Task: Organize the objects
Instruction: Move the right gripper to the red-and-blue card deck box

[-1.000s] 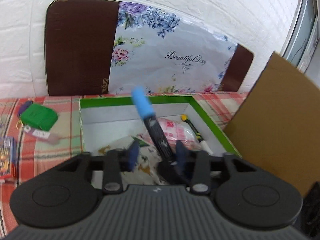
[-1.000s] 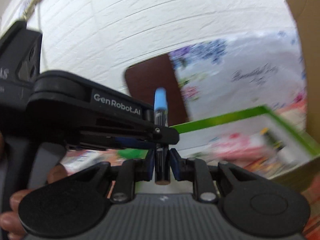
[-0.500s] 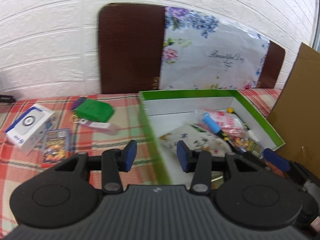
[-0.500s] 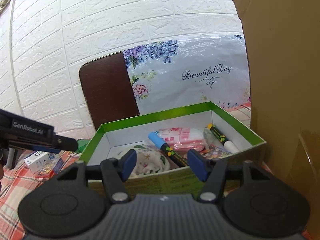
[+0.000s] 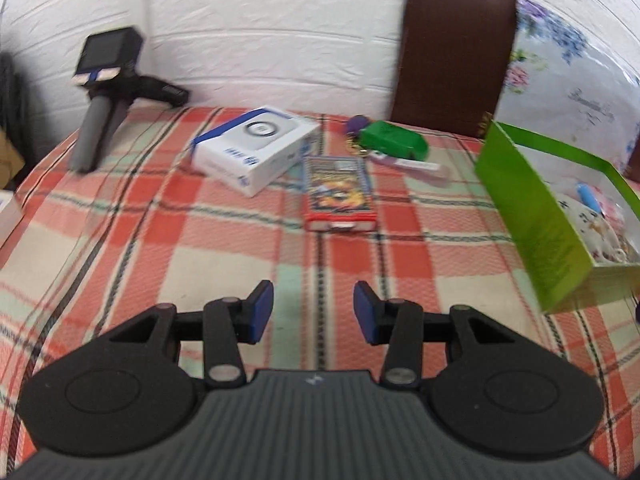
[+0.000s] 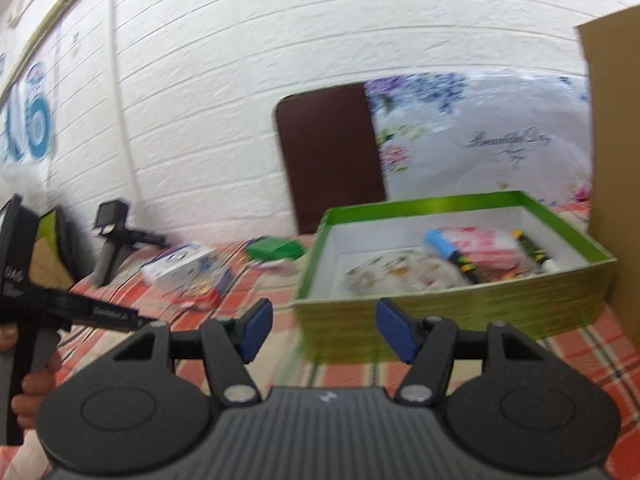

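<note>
With the left gripper (image 5: 313, 312) and right gripper (image 6: 326, 331) wide apart and empty, the card pack (image 5: 338, 188) ahead, judged light and rigid, is best pinched across its long edges.

We see a woven plaid tablecloth (image 5: 224, 248), matt and slightly coarse. The green box (image 6: 456, 312) looks like printed cardboard with a plain white inside, beside a raw brown cardboard sheet (image 6: 612, 160). The white carton (image 5: 256, 152) seems smooth coated paper. The brick-patterned wall (image 6: 240, 60) is matt white. Our gripper bodies are matt black ribbed plastic with blue pads (image 5: 262, 310) and small metal pins.
</note>
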The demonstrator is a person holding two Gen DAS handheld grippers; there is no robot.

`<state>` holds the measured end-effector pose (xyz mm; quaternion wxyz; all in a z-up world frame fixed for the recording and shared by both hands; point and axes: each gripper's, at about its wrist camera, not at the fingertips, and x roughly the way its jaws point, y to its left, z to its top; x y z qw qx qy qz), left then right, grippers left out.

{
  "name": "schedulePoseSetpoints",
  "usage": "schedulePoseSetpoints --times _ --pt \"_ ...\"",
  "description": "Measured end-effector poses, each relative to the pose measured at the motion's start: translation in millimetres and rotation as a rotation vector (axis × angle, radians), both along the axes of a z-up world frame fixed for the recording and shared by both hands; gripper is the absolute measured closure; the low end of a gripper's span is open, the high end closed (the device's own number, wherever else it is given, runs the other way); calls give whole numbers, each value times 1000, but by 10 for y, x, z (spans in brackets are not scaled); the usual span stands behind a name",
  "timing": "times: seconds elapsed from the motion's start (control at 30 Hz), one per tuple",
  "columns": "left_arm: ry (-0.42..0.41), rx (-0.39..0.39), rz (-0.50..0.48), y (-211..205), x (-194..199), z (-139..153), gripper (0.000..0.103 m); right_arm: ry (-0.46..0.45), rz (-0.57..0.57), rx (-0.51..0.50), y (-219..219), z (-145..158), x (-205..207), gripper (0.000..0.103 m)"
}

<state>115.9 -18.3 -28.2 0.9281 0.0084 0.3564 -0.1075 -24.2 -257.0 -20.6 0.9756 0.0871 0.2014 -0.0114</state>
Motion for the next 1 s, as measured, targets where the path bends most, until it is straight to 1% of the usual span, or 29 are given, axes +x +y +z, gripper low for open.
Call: schedulePoseSetpoints --times 0.1,0.2,0.27,0.33,0.37,0.47,0.5,0.6,0.67,0.73,0.83,1.0 --pt "-13 -2 28 166 -4 -38 56 49 65 12 193 -56 69 44" --pt "-49 32 56 321 -31 -100 55 109 121 30 371 -148 145 44" --pt "-54 56 82 469 -30 -184 55 145 154 32 475 -204 206 44" --pt "-54 45 110 647 -26 -267 54 172 181 12 588 -246 292 44" --pt "-77 31 118 726 -42 -283 53 181 194 -5 643 -253 355 44" --pt "-143 54 141 824 -46 -356 41 204 212 -34 736 -278 599 43" --pt "-167 51 140 839 -53 -395 41 206 209 -28 754 -282 688 40" --pt "-184 16 131 875 -31 -413 40 211 190 -16 821 -305 978 30" --pt "-182 -17 127 917 -23 -411 39 209 196 -18 901 -307 1163 29" --pt "-179 -61 123 974 -17 -414 38 192 189 -33 987 -313 1315 22" --pt "-184 -98 126 1020 -27 -419 38 186 187 -23 1091 -348 1513 20" --pt "-191 -187 148 1153 -33 -429 38 193 182 -57 1257 -419 1869 14"
